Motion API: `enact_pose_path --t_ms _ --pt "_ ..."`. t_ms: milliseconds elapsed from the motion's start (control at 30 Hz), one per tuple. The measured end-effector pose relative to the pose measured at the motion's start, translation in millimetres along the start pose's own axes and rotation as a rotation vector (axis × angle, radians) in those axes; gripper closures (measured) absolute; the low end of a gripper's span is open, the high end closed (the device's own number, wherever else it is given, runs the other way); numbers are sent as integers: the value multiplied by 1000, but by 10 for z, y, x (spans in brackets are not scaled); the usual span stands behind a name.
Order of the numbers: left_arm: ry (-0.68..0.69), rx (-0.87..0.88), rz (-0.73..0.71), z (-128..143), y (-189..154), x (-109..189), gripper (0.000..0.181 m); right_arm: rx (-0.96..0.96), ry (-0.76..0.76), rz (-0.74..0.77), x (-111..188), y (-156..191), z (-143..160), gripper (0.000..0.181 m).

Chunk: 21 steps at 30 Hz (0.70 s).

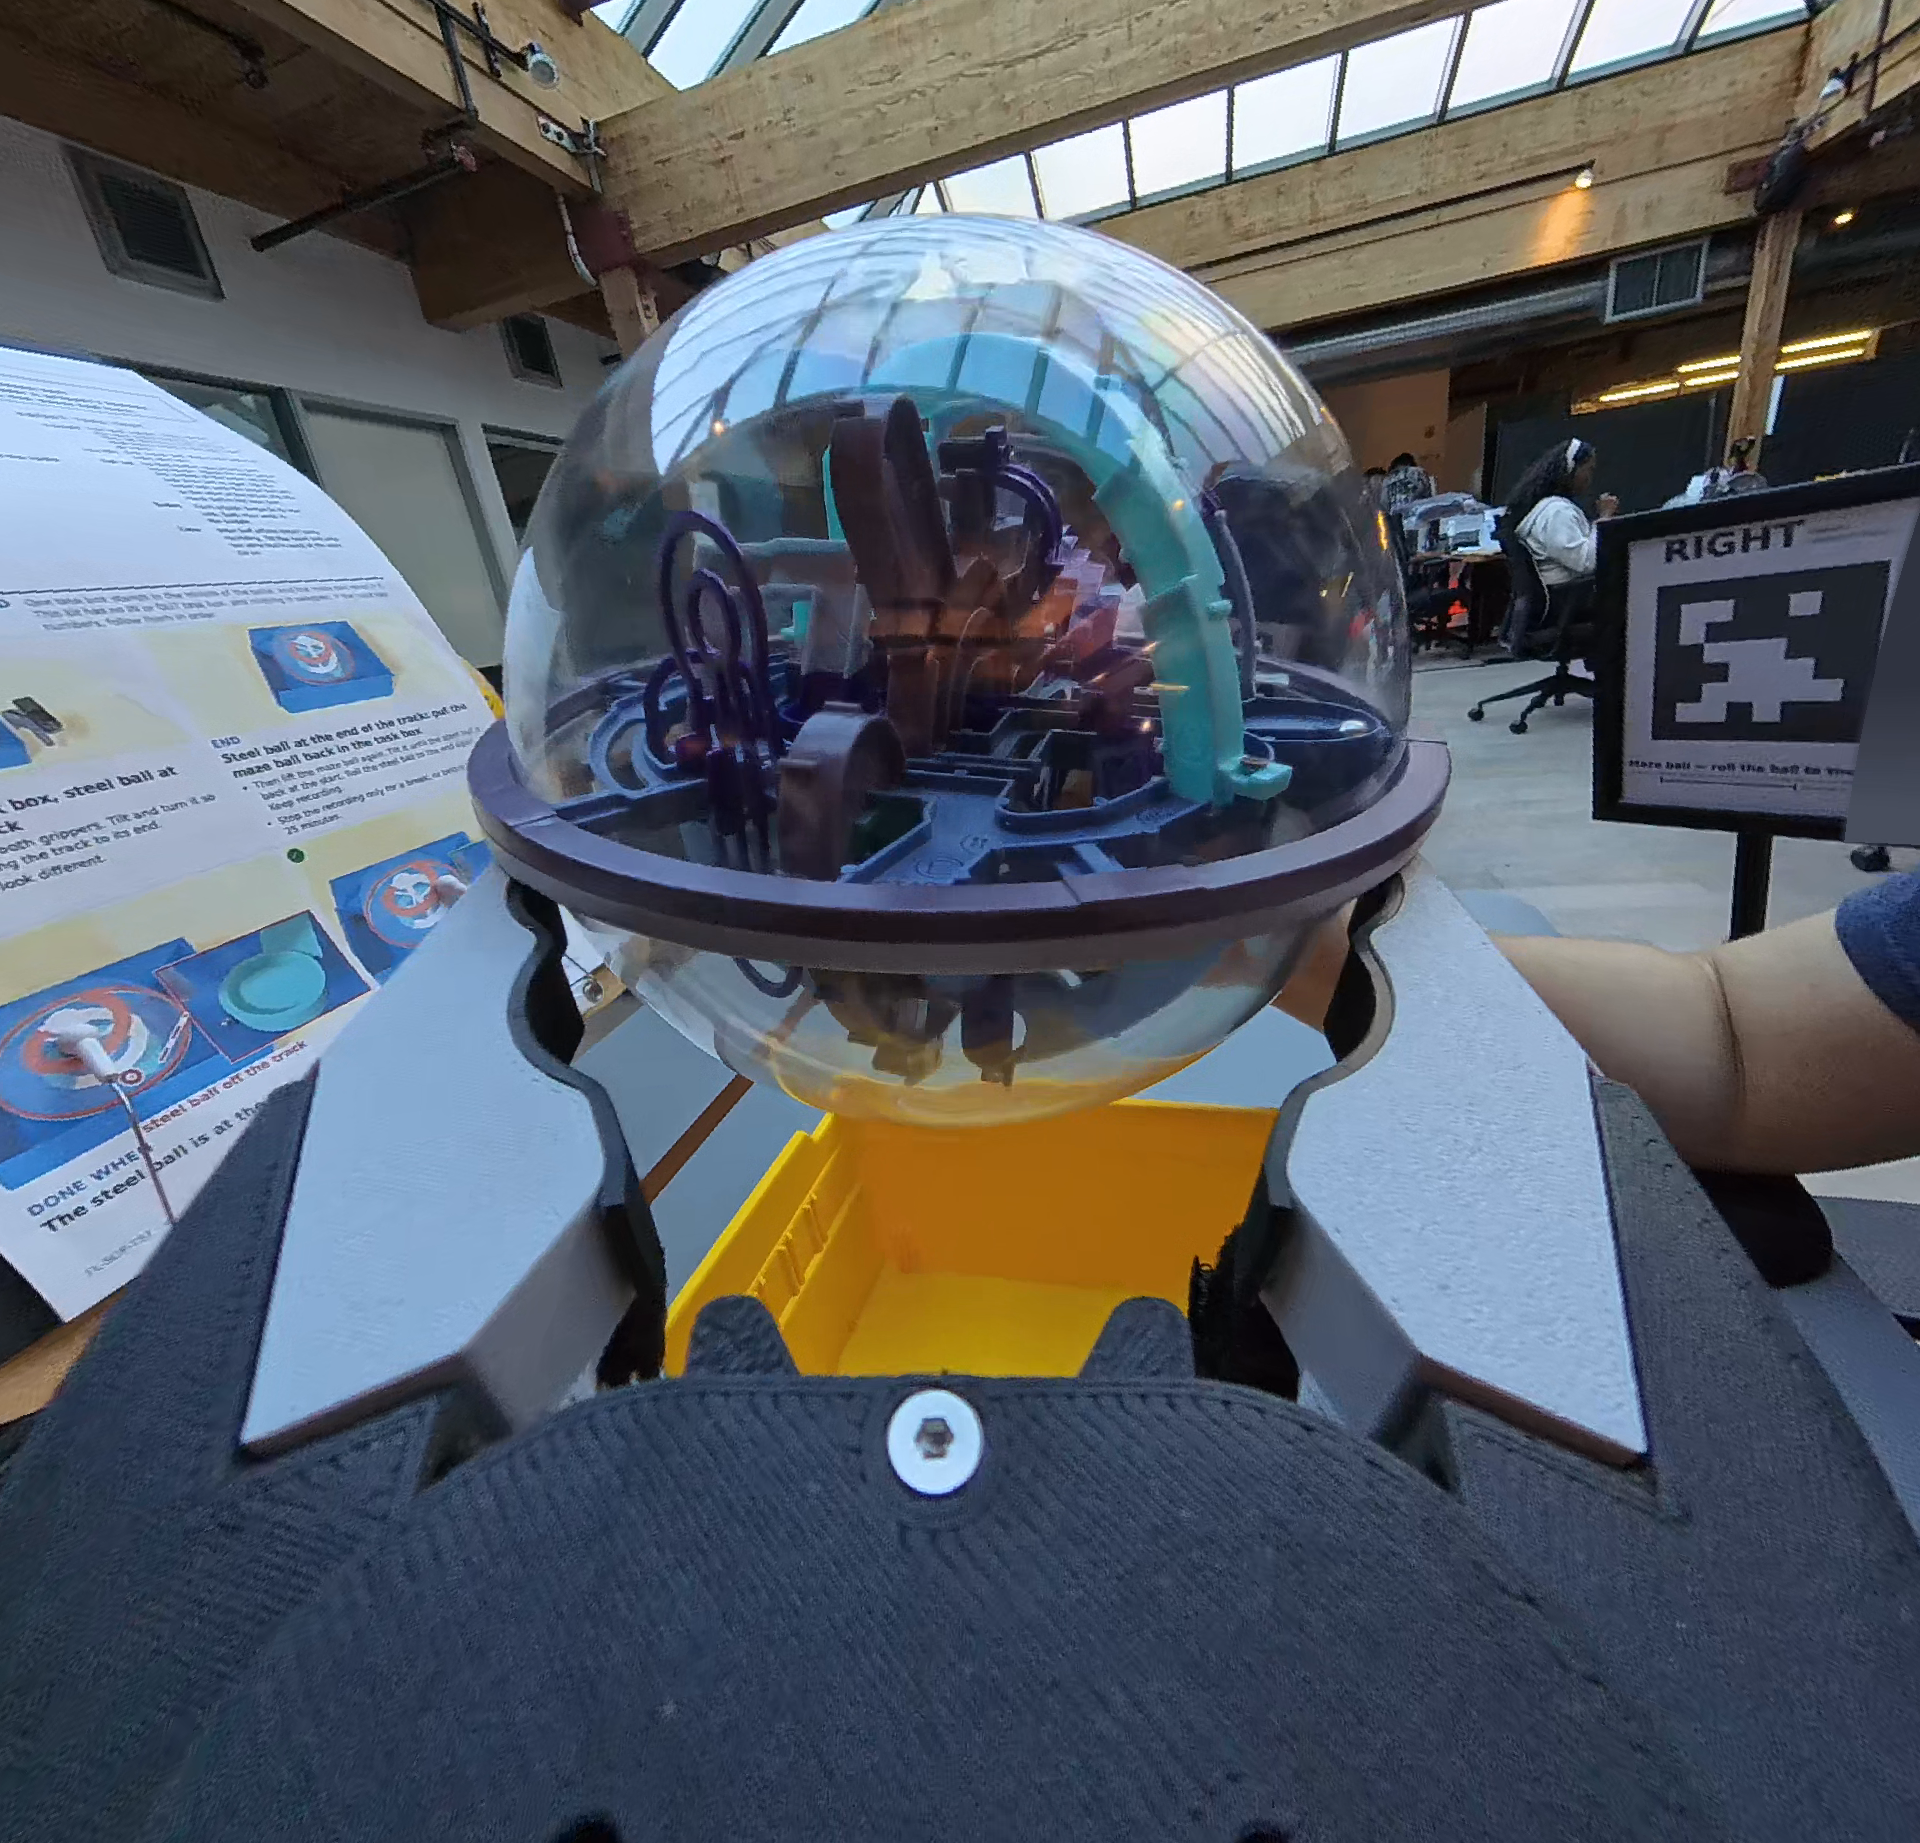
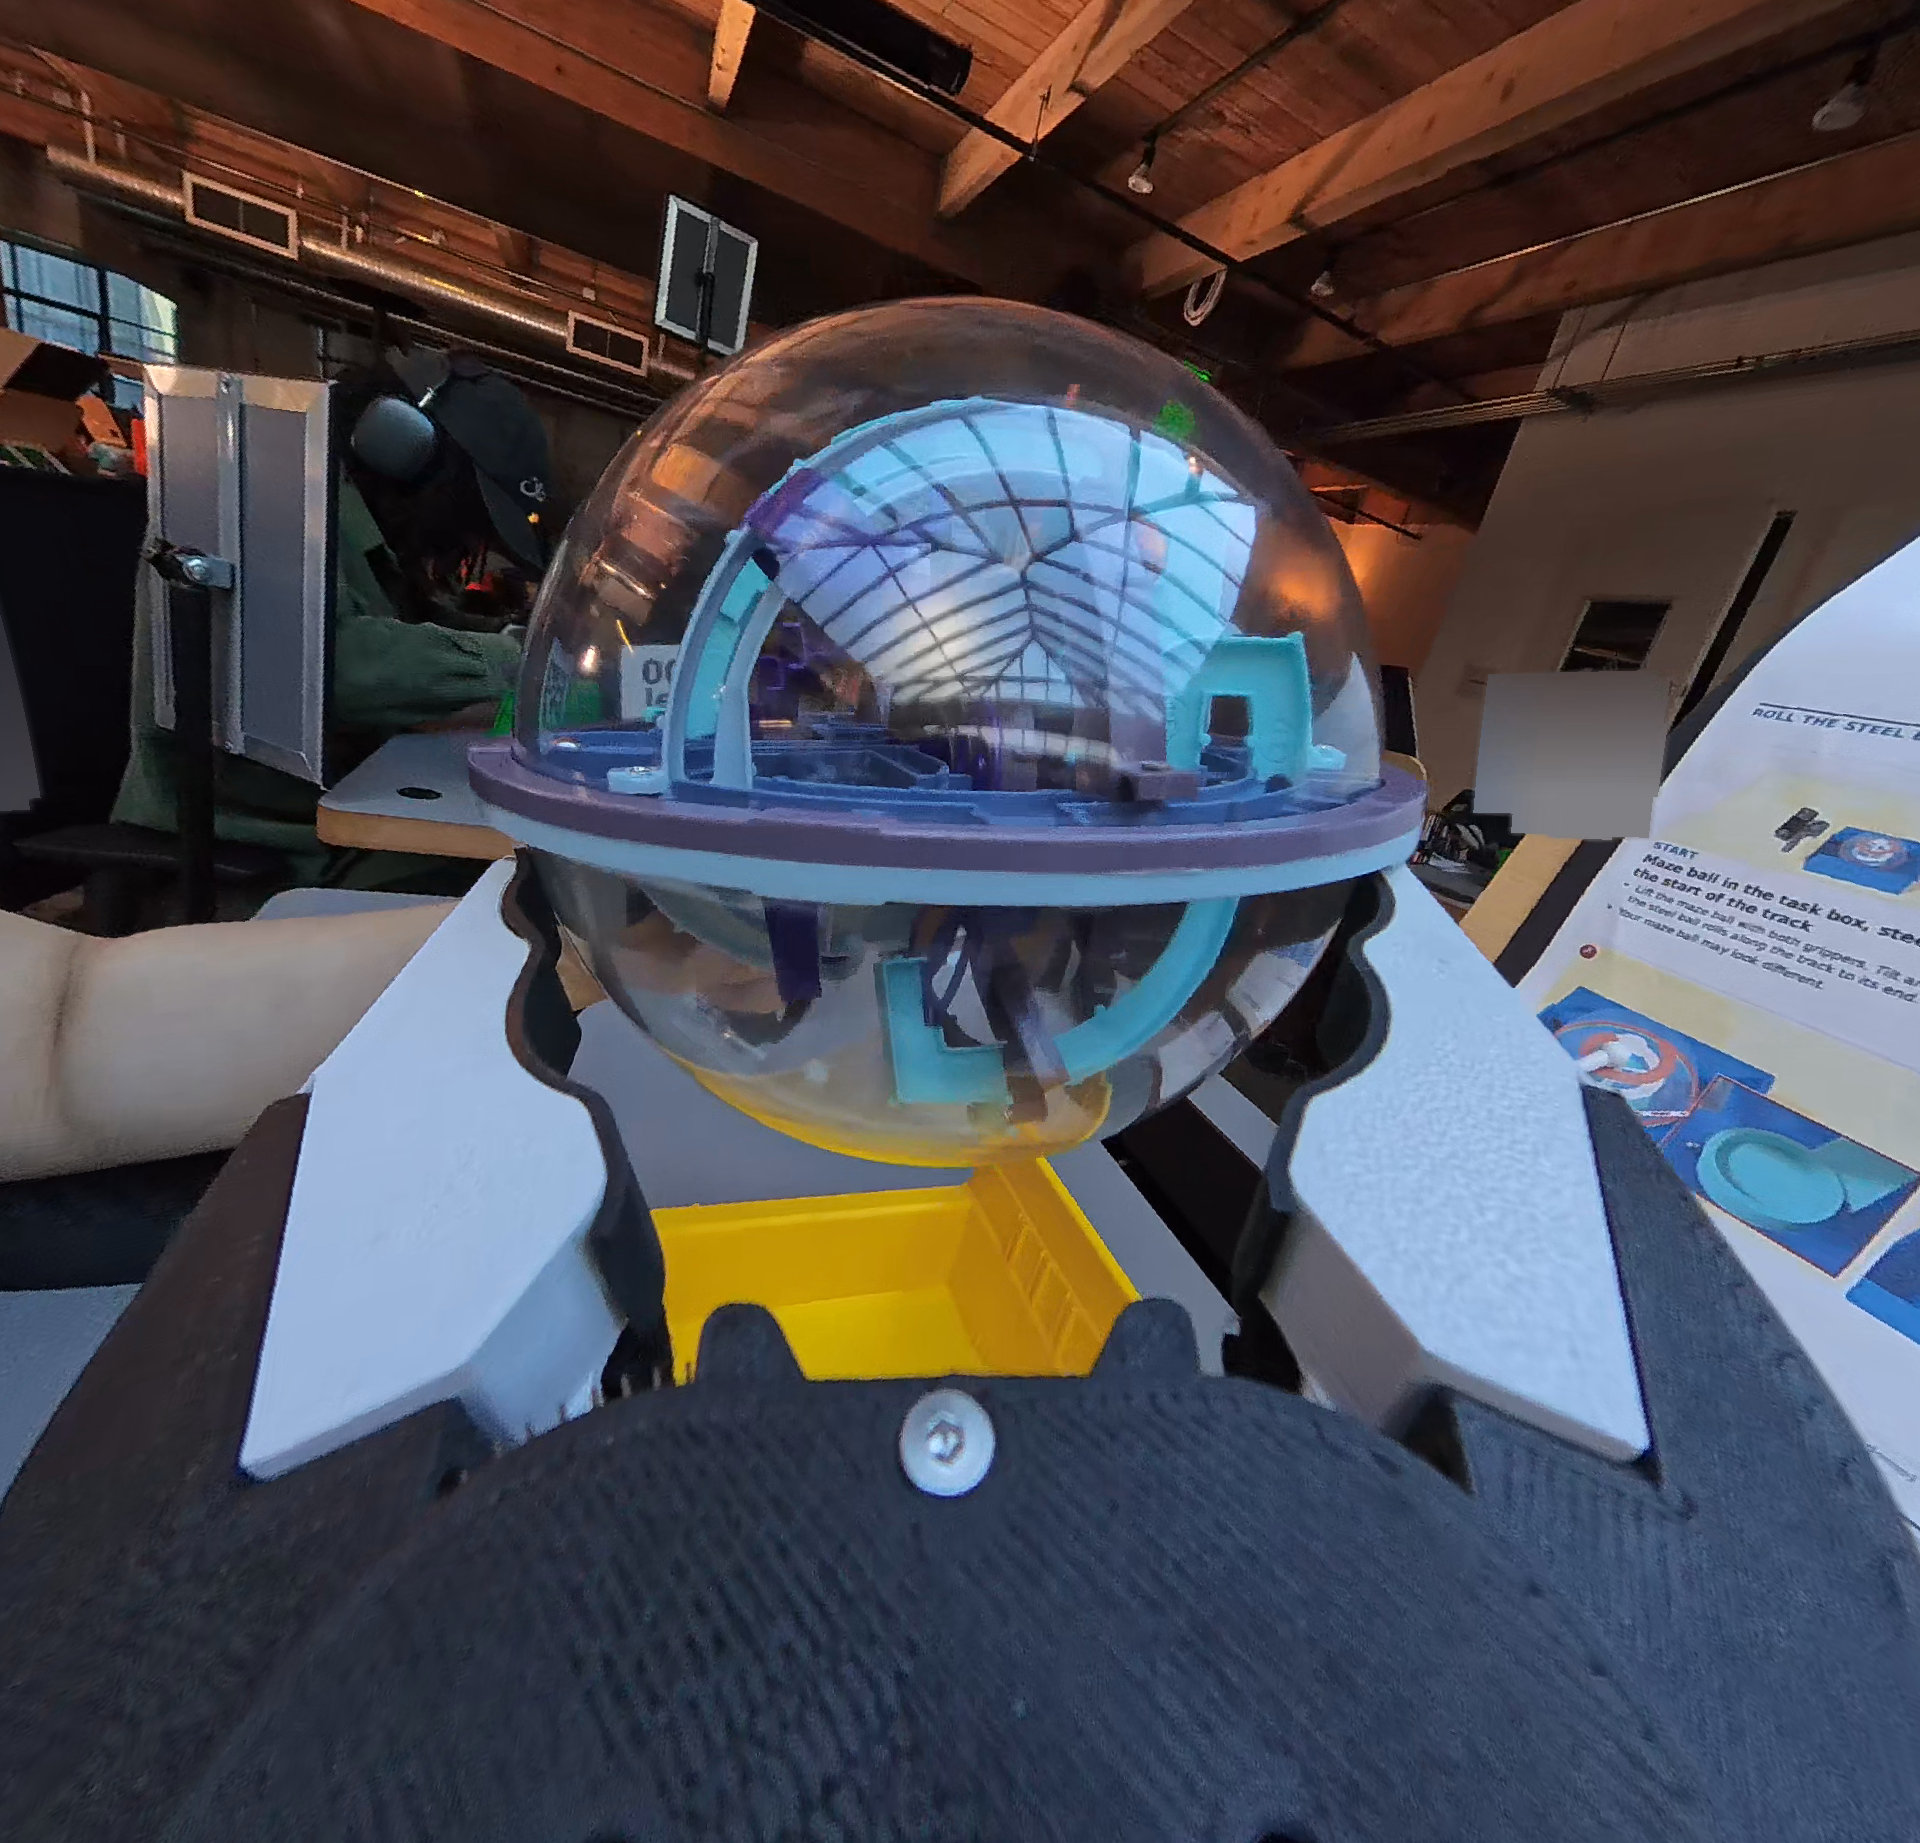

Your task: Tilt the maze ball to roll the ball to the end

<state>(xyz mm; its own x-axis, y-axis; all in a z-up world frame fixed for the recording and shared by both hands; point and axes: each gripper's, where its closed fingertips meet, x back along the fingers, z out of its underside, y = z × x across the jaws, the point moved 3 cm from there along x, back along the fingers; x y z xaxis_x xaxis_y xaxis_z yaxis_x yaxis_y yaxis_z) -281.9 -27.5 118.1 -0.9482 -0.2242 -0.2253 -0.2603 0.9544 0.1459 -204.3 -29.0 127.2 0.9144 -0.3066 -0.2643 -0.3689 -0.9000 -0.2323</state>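
The maze ball [image 1: 956, 650] is a clear sphere with a purple ring around its middle and teal, blue and brown tracks inside. It is held in the air over a yellow box. My left gripper [image 1: 951, 972] is shut on its lower half, with the white fingers [image 1: 447, 1118] just under the ring. My right gripper [image 2: 945, 972] is shut on the ball [image 2: 935, 754] the same way from the opposite side. The ring sits almost level and dips slightly to the right in the right wrist view. I cannot make out the steel ball among the tracks.
The yellow box [image 1: 966, 1253] lies open right below the ball and also shows in the right wrist view [image 2: 883, 1284]. An instruction sheet [image 1: 208, 754] [image 2: 1766, 962] stands beside it. A framed marker sign [image 1: 1756, 671] stands at the right. The holder's forearm [image 1: 1714, 1045] [image 2: 156, 1024] shows. People sit at desks behind [image 1: 1553, 526].
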Motion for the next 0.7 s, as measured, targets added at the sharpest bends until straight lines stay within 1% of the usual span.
enact_pose_path --t_ms 100,267,433,600,700 --pt "1 4 4 59 25 -75 35 9 12 37 6 -49 -15 29" --pt "-57 11 -3 13 26 -121 35 -9 21 39 27 -80 -50 29" --pt "-79 -25 -13 -10 -13 -52 35 32 81 17 -16 -11 -69 29" --pt "-64 -90 -37 -69 6 32 36 92 151 -21 -105 4 -75 29" --pt "-53 -87 -32 -99 21 71 36 106 192 -63 -156 2 -85 29"
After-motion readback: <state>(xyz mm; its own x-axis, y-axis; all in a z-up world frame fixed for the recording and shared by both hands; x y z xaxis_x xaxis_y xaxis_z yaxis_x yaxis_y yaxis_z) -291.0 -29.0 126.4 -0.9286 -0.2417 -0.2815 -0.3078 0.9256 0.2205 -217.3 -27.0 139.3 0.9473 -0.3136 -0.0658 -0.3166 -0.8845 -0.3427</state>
